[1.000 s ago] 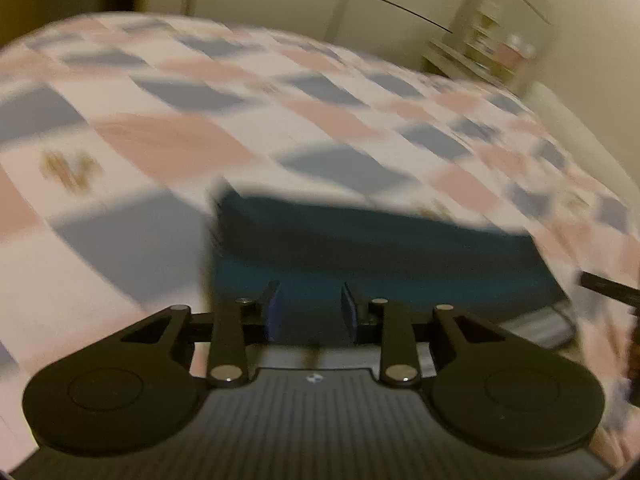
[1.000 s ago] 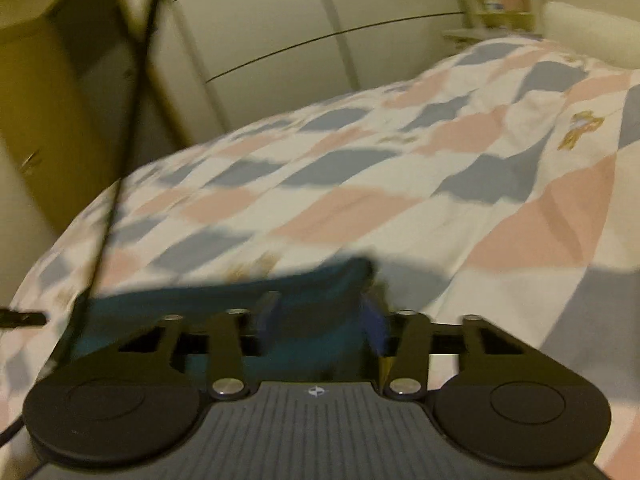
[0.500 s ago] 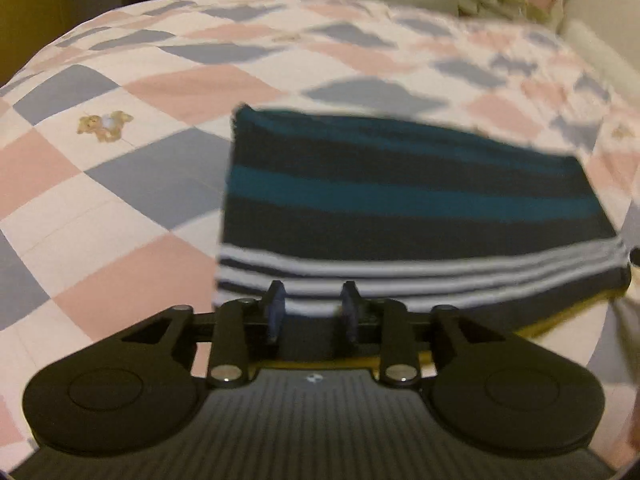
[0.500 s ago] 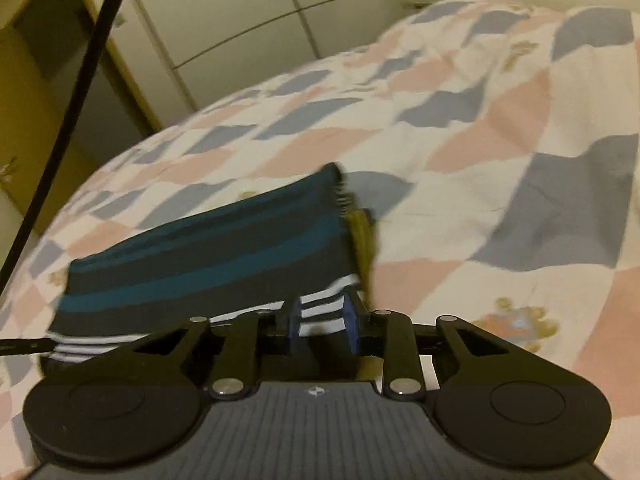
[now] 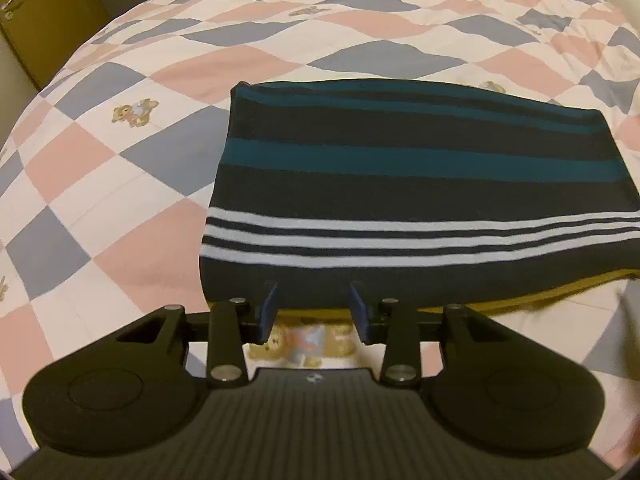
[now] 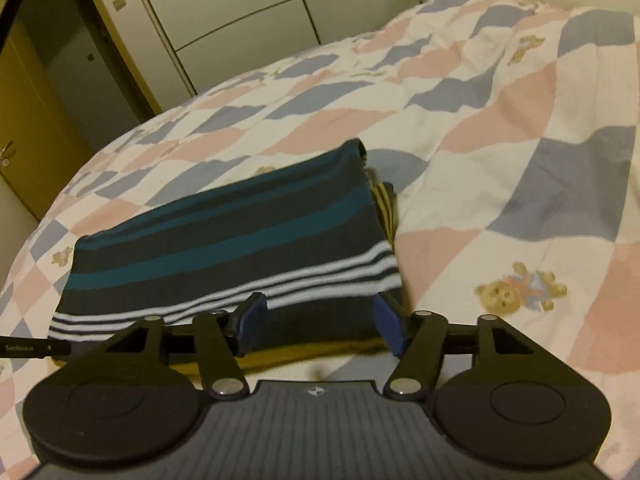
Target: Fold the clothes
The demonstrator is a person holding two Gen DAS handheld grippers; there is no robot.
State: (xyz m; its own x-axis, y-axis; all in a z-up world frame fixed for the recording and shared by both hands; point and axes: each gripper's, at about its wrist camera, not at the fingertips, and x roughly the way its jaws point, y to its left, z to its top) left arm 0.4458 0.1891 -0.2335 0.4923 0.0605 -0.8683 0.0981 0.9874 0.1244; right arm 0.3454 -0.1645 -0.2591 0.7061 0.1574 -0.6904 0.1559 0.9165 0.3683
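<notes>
Looking first through the left wrist view, the left tool (image 5: 314,312) now has its blue pads spread apart with nothing between them, sitting just short of the near hem of the striped sweater (image 5: 416,184); half a second ago those pads were close together over the fabric's edge, and a second ago the garment was a blurred mass in motion. That suggests the fold has been laid down and let go. The sweater lies flat on the bed's checked quilt (image 5: 120,168) as a tidy wide rectangle: dark navy bands, two teal stripes farther off, three thin white stripes near the hem, and a mustard-yellow edge peeping from beneath at the near right. A printed teddy bear (image 5: 134,112) sits on the quilt to its left, well apart. In the right wrist view, the right tool (image 6: 320,328) is likewise wide open and empty, its pads straddling the sweater's near right corner (image 6: 248,248) without pinching it; a moment back they were narrowly set on that hem. The folded edges look square here too, with a yellow-striped layer showing at the right end. A slim black bar, likely part of the left tool, enters from the left edge. White wardrobe doors (image 6: 240,12) stand beyond the bed. This fold seems finished; whether another is needed is unclear.
</notes>
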